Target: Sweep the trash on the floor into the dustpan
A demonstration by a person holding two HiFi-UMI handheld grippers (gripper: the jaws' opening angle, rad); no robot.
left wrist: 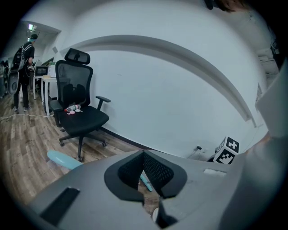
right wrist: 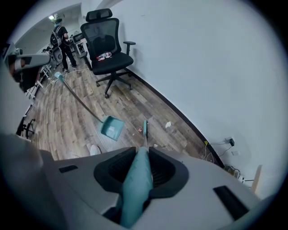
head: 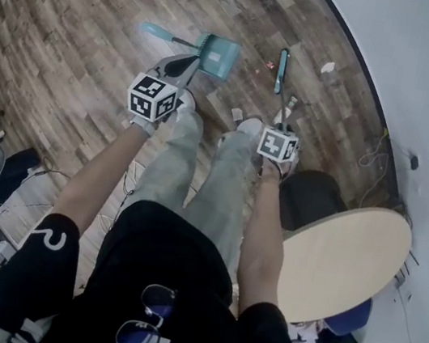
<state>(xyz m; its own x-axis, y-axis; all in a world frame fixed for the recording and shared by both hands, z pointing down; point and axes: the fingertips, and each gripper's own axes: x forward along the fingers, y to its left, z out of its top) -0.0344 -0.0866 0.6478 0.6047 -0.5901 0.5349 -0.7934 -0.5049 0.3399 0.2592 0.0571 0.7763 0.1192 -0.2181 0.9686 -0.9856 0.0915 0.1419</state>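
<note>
- My right claw point(right wrist: 144, 152) is clenched on the handle of the one teal broom point(right wrist: 135, 184). The handle runs up between my pads and slants down to the wooden floor point(head: 73, 43) ahead. I grip it high, I judge, so I can sweep standing.
- My left claw point(left wrist: 144, 155) is closed tip to tip and grasps nothing. The teal strip showing through its gap lies beyond, on the boards. I judge it idle because the dustpan sits on the floor without my help.
- The one dustpan point(head: 218, 55) lies just ahead of my shoes, left of the broom. Its long handle trails away to the left, and its mouth seems turned toward the broom, ready to receive.
- I count three scraps of trash. A pale piece point(head: 237, 114) lies near my feet, and a reddish speck point(head: 269, 65) lies between dustpan and broom. A white crumple point(head: 327, 67) lies beyond the broom by the wall. None is in the pan, so the sweeping is not yet done.
- Farthest off are one black office chair point(right wrist: 108, 40) and one person point(right wrist: 60, 38) standing.
</note>
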